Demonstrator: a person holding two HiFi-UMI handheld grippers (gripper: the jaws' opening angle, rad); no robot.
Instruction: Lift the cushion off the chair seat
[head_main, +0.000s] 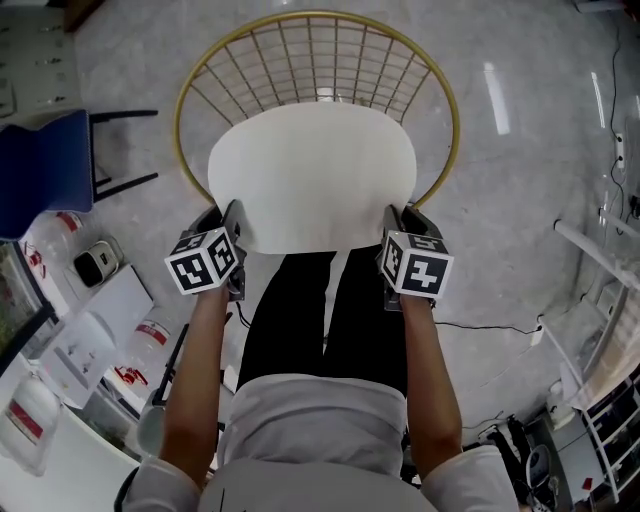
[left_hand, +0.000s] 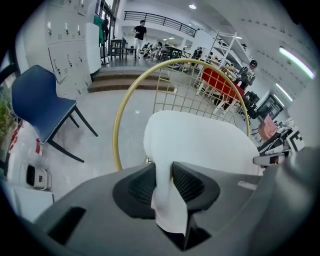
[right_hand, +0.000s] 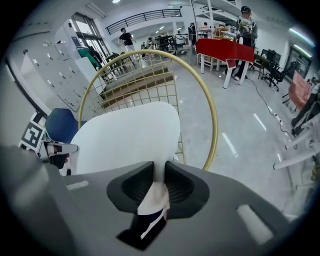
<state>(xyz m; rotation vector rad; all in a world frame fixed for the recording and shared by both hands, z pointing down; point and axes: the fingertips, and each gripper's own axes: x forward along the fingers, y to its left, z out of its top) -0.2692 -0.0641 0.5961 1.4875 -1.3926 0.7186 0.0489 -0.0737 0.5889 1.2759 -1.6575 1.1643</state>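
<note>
The pale marbled floor (head_main: 520, 200) spreads out beyond and below both sets of my fingers. Just ahead of them stands the gold wire chair (head_main: 320, 60), its round rim curving out past my fingertips on either side and its grid back rising on the far side. The white cushion (head_main: 310, 180) lies flat and wide over the chair's seat area, stretched between my two hands; whether its underside is clear of the seat I cannot tell. A blue chair (head_main: 45, 170) stands well off to the outer side of my left fingers. My left fingers (left_hand: 142, 185) are pinched on the cushion's near left edge, the white fabric squeezed into a thin fold between the ribbed pads and hanging out a little toward me. My right fingers (right_hand: 180, 187) are clamped the same way on the near right edge, a narrow tongue of cushion caught between the pads, with my dark trousers showing just behind them.
</note>
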